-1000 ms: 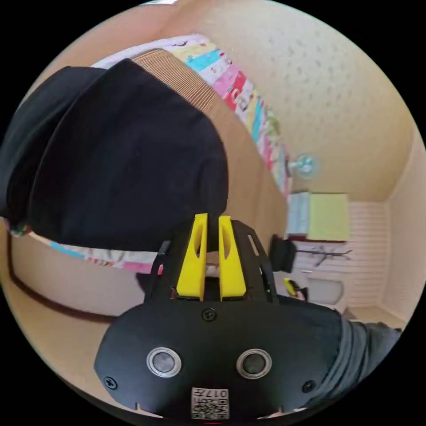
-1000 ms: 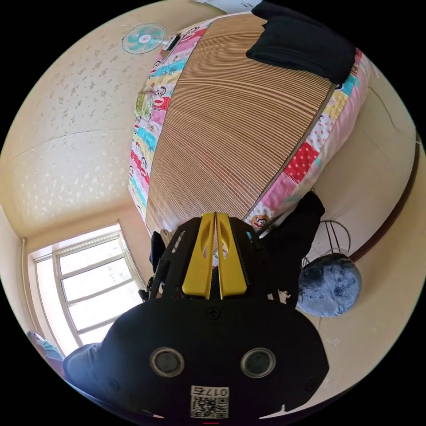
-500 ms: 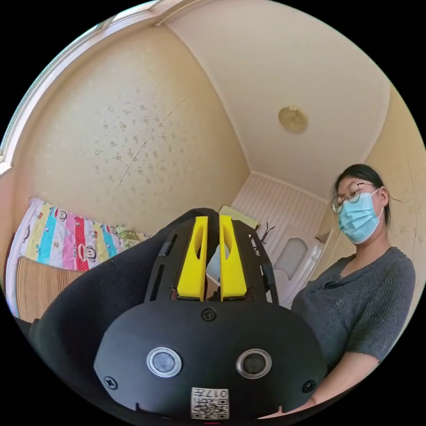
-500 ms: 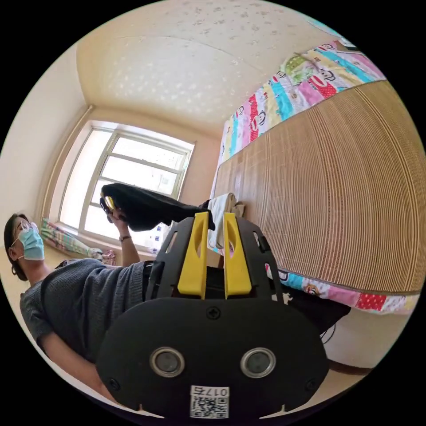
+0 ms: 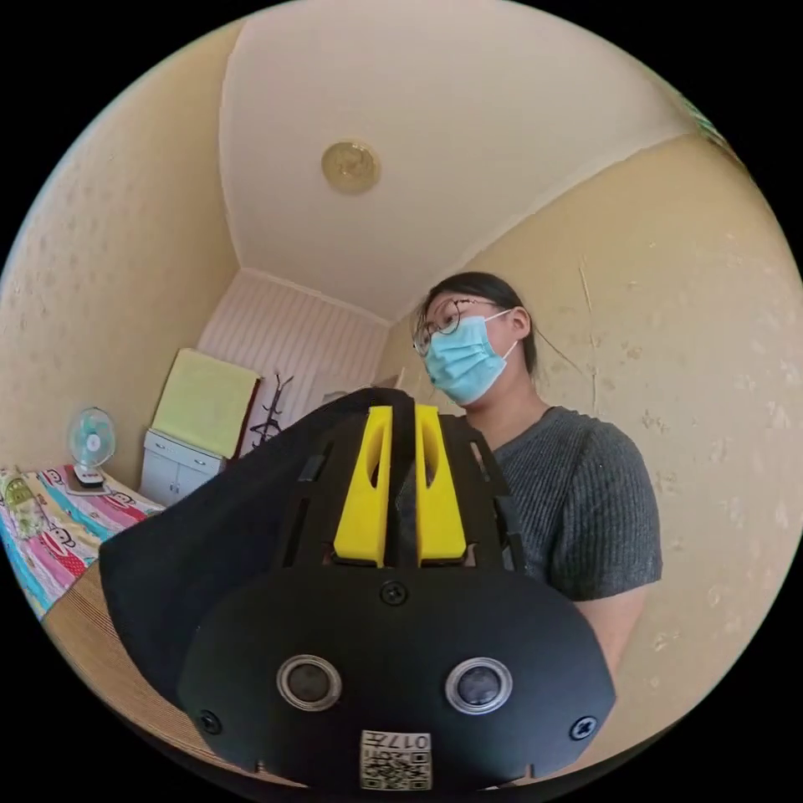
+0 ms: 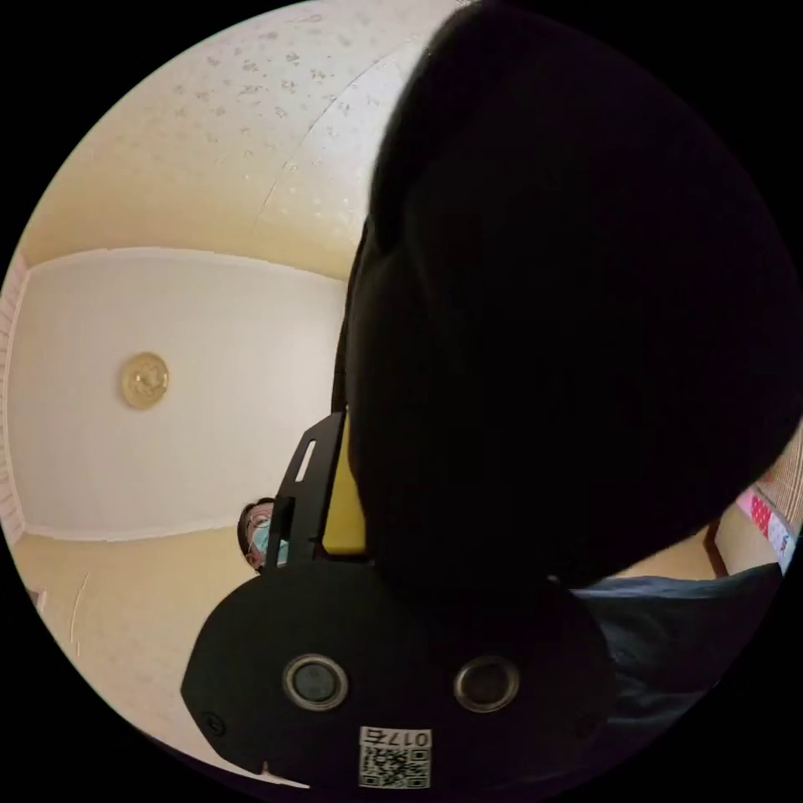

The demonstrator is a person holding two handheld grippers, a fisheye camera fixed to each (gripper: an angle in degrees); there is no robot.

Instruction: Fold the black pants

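In the left gripper view the black pants (image 5: 192,552) hang from my left gripper (image 5: 400,418) down to the left, above the bed. Its yellow jaws stand close together with the black cloth pinched at their tips. In the right gripper view the black pants (image 6: 569,335) drape over my right gripper (image 6: 393,452) and cover the right half of the picture. One yellow finger (image 6: 345,502) shows at the cloth's left edge, while the other is hidden, so its state is unclear.
A person in a grey knitted top (image 5: 577,502) stands close behind the left gripper. A bed with a colourful quilt (image 5: 42,535) and a woven mat (image 5: 84,644) lies at lower left, with a fan (image 5: 90,439) and a white cabinet (image 5: 171,477) beyond. A ceiling lamp (image 6: 144,379) is overhead.
Both views have swung up from the bed toward the ceiling and the person. The left gripper keeps its hold on the pants, lifted off the bed. Black cloth now covers the right gripper's jaws.
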